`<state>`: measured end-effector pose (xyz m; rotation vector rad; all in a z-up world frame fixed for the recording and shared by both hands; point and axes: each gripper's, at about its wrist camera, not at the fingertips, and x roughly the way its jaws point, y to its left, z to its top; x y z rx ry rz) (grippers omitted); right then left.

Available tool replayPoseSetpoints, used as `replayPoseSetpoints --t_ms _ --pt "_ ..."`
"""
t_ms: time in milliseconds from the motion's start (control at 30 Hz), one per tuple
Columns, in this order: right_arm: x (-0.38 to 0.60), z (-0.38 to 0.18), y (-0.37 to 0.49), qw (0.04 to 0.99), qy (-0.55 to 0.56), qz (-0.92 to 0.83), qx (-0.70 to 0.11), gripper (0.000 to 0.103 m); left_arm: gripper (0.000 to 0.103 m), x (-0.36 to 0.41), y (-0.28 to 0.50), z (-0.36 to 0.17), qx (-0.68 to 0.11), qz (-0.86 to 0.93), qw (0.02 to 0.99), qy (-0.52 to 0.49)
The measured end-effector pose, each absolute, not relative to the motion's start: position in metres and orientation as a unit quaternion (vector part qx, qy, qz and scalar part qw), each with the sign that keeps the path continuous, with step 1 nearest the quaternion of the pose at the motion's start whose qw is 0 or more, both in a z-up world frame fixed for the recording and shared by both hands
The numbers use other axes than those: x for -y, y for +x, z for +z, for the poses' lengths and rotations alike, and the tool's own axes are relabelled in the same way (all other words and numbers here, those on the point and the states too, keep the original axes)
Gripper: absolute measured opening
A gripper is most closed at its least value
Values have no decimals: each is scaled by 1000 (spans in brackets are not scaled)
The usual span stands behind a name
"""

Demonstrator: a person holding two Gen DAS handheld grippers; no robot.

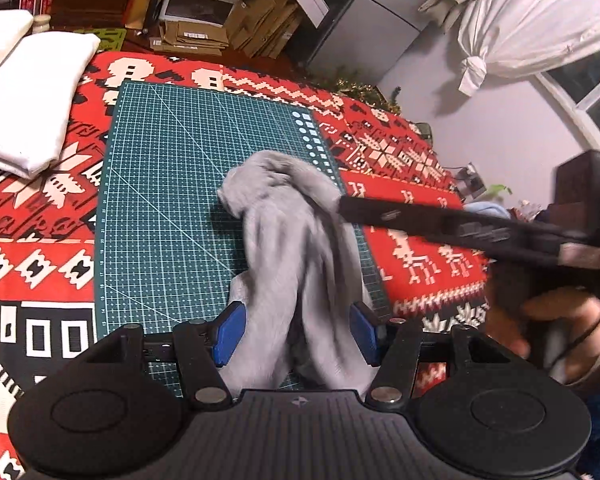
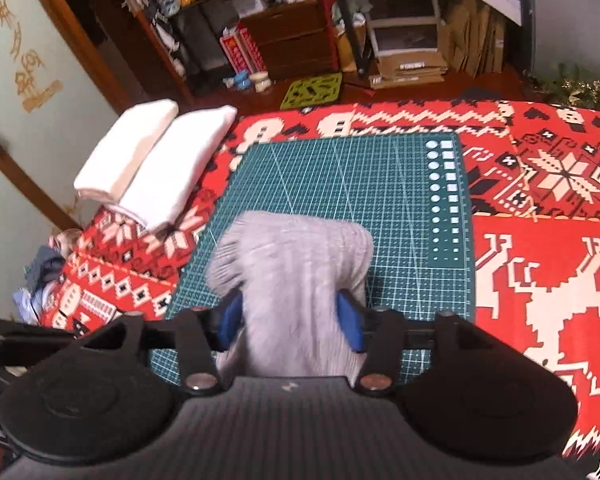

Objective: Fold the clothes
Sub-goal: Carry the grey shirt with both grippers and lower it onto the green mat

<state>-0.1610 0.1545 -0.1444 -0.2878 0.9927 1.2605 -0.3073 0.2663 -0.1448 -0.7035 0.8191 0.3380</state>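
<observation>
A grey garment (image 1: 288, 248) hangs bunched over the green cutting mat (image 1: 168, 184), its lower end touching the mat. It passes between the blue pads of my left gripper (image 1: 298, 334), whose jaws stand wide apart around the cloth. In the right wrist view the same grey garment (image 2: 292, 264) fills the gap of my right gripper (image 2: 290, 322), and the blue pads (image 2: 350, 322) press its sides. The right gripper's body (image 1: 480, 236) also shows in the left wrist view, reaching in from the right to the cloth. The cloth is motion-blurred.
Two folded white cloths (image 2: 156, 160) lie at the mat's far left on the red patterned tablecloth (image 2: 540, 248). They also show in the left wrist view (image 1: 24, 108). Shelves, boxes and drawers (image 2: 404, 36) stand beyond the table. A pile of clothes (image 2: 40, 276) lies off the left edge.
</observation>
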Motion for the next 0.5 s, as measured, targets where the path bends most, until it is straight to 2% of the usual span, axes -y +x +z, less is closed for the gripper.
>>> replayPoseSetpoints --t_ms 167,367,400,467,500 --pt "-133 -155 -156 698 -111 555 -439 80 56 -259 -306 -155 -396 198 848 -290" --pt "-108 -168 -149 712 -89 544 -435 82 56 -259 -303 -175 -402 212 843 -287" --pt "-109 -172 -151 710 -90 545 -437 82 54 -258 -302 -178 -403 214 843 -285" --pt "-111 -181 -156 704 -94 547 -443 82 42 -257 -300 -183 -407 218 841 -284" --pt "-112 -185 -158 701 -96 549 -446 82 41 -258 -299 -186 -408 221 839 -284"
